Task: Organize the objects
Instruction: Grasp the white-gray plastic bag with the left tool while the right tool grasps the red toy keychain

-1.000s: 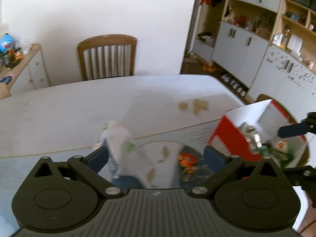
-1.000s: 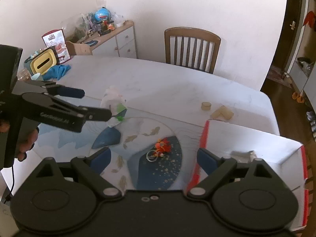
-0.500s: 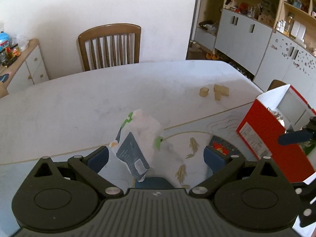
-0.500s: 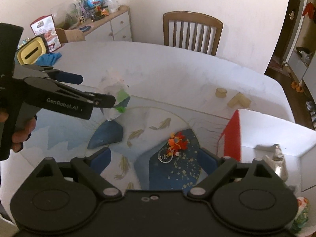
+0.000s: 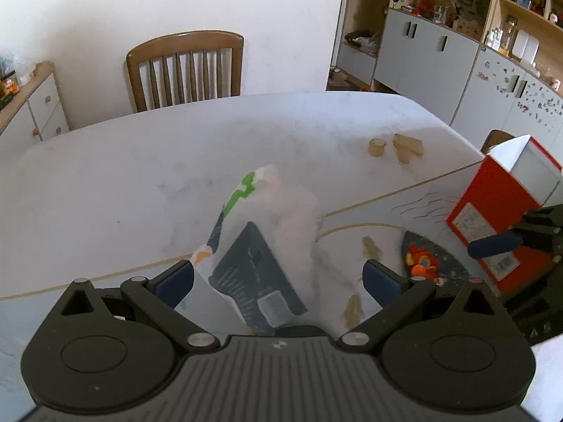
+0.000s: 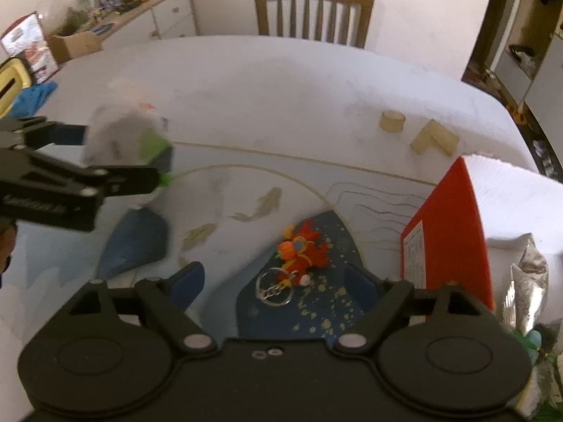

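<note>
One table point(image 5: 140, 183) is being covered near its front by one fish-patterned mat point(image 6: 246, 190). One chair point(image 5: 185, 66) is being kept behind it. One red box point(image 5: 492, 225) is being stood open at the right edge. One crumpled white packet point(image 5: 264, 246) is being framed between the spread jaws of the left gripper point(image 5: 278, 277); whether it is being touched cannot be told. One orange keychain toy point(image 6: 302, 249) is being framed on the mat by the right gripper point(image 6: 272, 277), whose jaws have just been closing, apart from it. Three small beige blocks point(image 6: 392, 121) are being left beyond.
</note>
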Demonstrator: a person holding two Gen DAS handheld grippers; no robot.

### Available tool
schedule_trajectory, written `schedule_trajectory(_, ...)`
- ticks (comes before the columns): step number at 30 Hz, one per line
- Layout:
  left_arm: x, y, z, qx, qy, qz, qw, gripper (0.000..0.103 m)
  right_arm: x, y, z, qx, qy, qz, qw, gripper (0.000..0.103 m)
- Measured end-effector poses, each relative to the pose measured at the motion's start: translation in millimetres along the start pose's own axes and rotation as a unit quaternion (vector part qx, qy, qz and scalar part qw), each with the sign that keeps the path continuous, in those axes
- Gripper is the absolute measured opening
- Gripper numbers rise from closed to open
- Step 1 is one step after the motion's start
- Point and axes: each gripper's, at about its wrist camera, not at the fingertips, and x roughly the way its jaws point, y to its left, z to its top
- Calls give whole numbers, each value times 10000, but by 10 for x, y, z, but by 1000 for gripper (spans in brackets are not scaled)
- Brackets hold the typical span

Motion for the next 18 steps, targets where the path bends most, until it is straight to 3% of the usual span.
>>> schedule_trajectory(9,191,56,-73,108,6,-27,9999,101,261,-50,61,77,190,-86,9998,76)
schedule_trajectory(15,272,86,-81,38,-11,-5,10000,92,329,-68,36,174,225,-175,9994,65)
schedule_trajectory(16,279,95,-83,23,-24,4,10000,89,333,-69,39,168,211,-199,9994,64)
schedule_trajectory(18,301,116,-81,-22,5,4,10000,72,338,-69,47,146,184,-242,9994,60)
